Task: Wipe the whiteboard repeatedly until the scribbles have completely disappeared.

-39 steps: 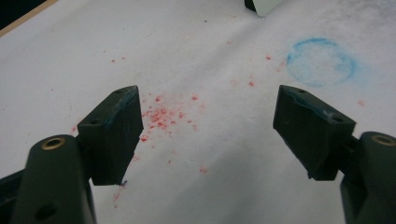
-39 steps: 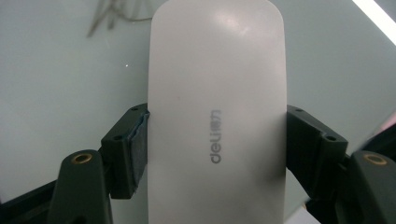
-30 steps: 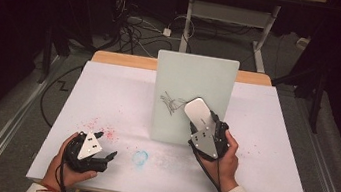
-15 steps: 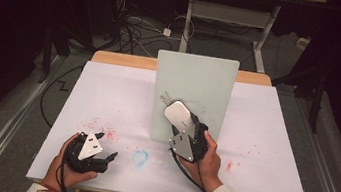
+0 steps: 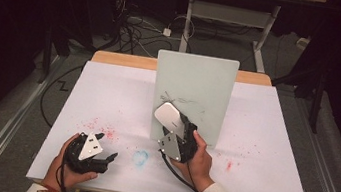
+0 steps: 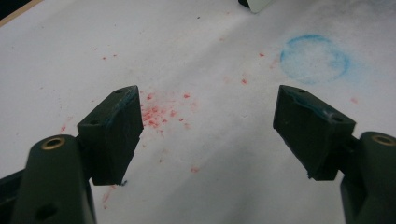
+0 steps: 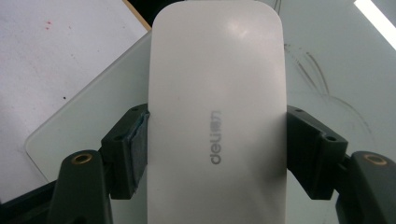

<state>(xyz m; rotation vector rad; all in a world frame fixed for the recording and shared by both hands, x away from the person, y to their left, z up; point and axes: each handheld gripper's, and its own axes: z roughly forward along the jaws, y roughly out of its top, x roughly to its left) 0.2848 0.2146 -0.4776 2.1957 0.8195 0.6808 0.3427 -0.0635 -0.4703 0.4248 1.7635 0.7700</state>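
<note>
A white oblong eraser marked "deli" sits between the jaws of my right gripper, which is shut on its two long sides. It is held against the lower left part of a pale upright board, which carries thin dark scribbles. In the right gripper view the board lies behind the eraser. My left gripper rests near the table's front left, open, with nothing between its jaws.
The table has a white cover with red specks and a faint blue ring smudge between the two hands. The smudge lies just beyond the left gripper. Cables and a desk frame stand on the floor behind.
My right gripper has carried the eraser leftward and a little nearer along the board's lower part. The left gripper has stayed in place, open.
</note>
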